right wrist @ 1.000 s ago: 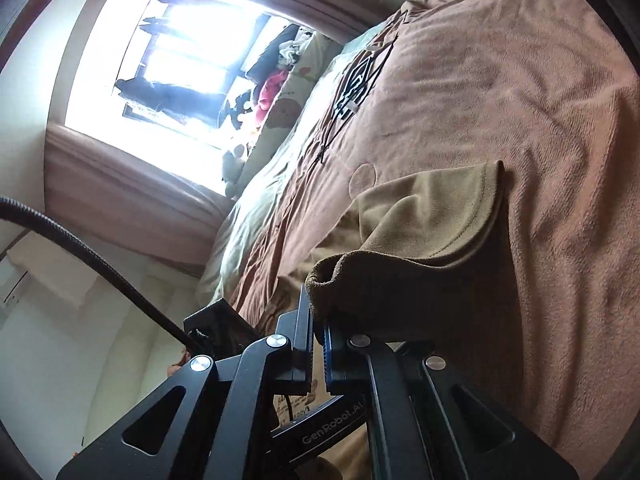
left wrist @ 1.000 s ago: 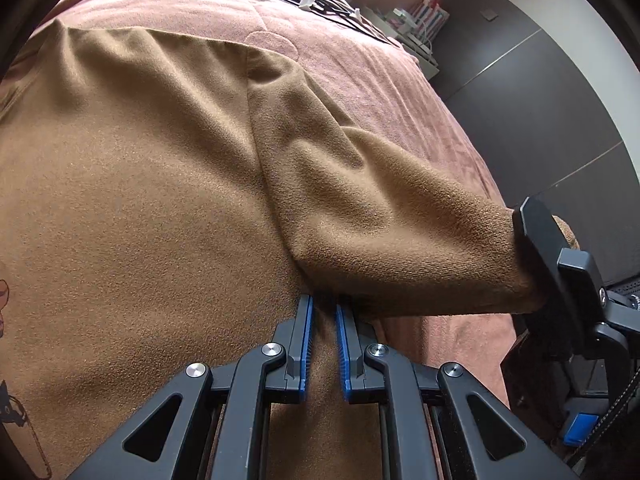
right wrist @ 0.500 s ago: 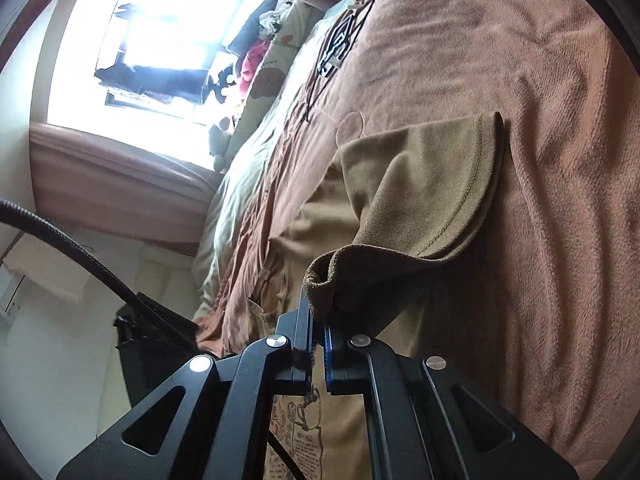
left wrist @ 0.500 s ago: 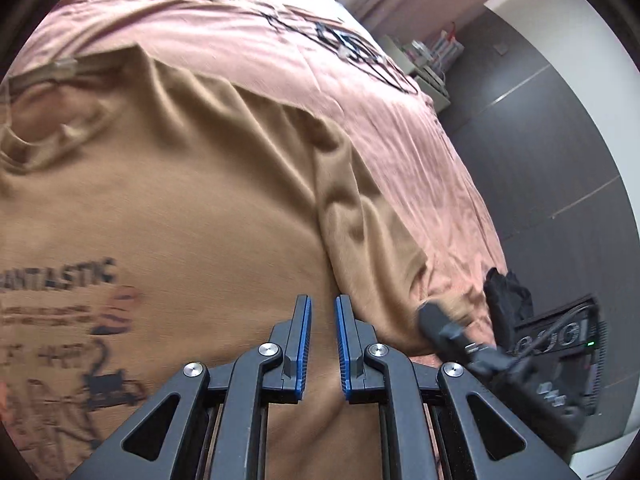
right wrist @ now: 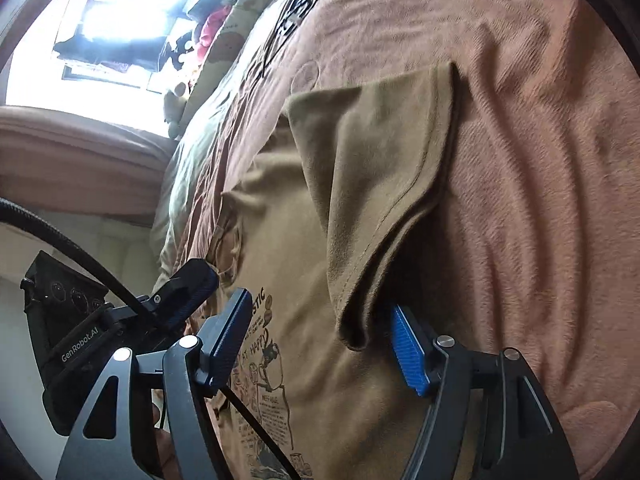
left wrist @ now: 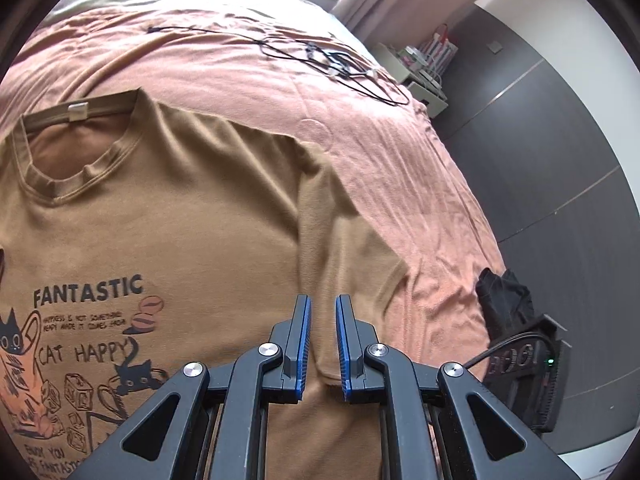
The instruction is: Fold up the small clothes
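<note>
Brown T-shirt (left wrist: 192,216) lay print side up on the pink-brown blanket (left wrist: 384,152) covering the bed. Its long axis ran from collar (left wrist: 76,168) at the far end, toward the pillows, down to the hem out of view beneath the grippers. The "FANTASTIC" print (left wrist: 88,292) read upright from the left wrist view.

The near sleeve (right wrist: 372,184) was turned over onto the shirt body; its stitched cuff edge (right wrist: 440,152) stood slightly raised along the blanket side, with a loose fold bulging just ahead of the right gripper.

Left gripper (left wrist: 323,304) hovered over the sleeve seam area, fingers a narrow gap apart, nothing between them. Whether the tips touched cloth was hard to tell from this angle.

Right gripper (right wrist: 320,320) was spread wide, one blue pad (right wrist: 408,348) just beside the sleeve fold, holding nothing.

Open blanket ran wide beyond the sleeve to the bed edge, where dark wall panels (left wrist: 560,184) began. A tangle of black cables (left wrist: 332,60) lay on the blanket well beyond the shoulder, apart from the shirt. A black device (left wrist: 516,340) sat near the bed's edge.
</note>
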